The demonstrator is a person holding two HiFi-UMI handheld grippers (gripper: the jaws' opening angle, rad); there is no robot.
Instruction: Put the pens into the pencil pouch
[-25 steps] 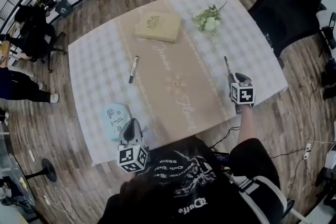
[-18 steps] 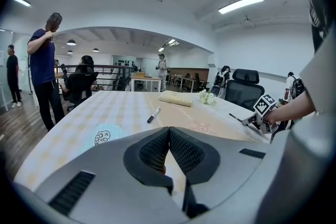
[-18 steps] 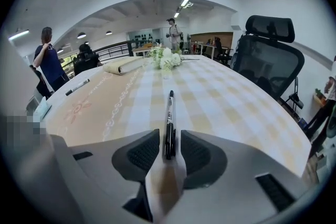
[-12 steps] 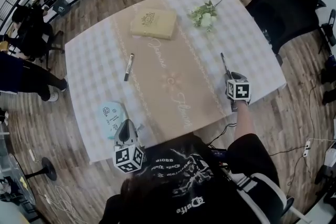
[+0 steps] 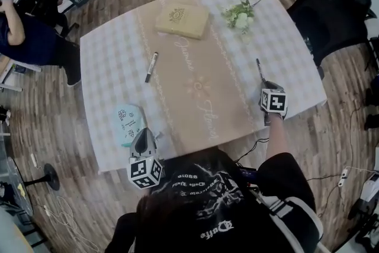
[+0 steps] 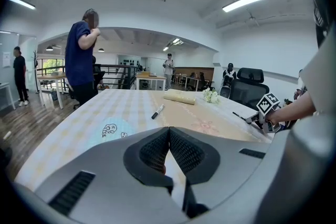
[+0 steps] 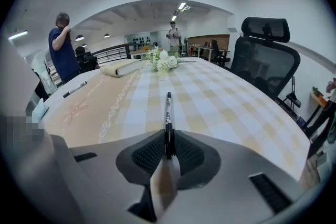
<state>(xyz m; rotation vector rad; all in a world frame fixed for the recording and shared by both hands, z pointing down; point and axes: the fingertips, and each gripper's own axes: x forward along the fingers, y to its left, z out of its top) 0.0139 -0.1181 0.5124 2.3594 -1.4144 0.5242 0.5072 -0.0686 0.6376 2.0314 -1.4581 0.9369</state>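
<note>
- One pen [image 5: 151, 66] lies on the table [image 5: 106, 62], well apart from the light blue pencil pouch [image 5: 127, 121] near the front edge.
- The right tool [image 7: 168, 136], its jaws just closing, pinches a second pen [image 7: 168, 110] by its end.
- The left tool [image 6: 169, 132], pressed together and empty, is just beside the pouch.

1. Pouch [image 5: 129, 124] lies on the table [image 5: 106, 68], near left.
2. Left pen [image 5: 151, 66] lies farther in, mid-left.
3. Right pen [image 5: 260, 71] lies by the right edge.
4. Box [image 5: 182, 21] lies far centre, flowers [image 5: 240, 16] just right of it.
</note>
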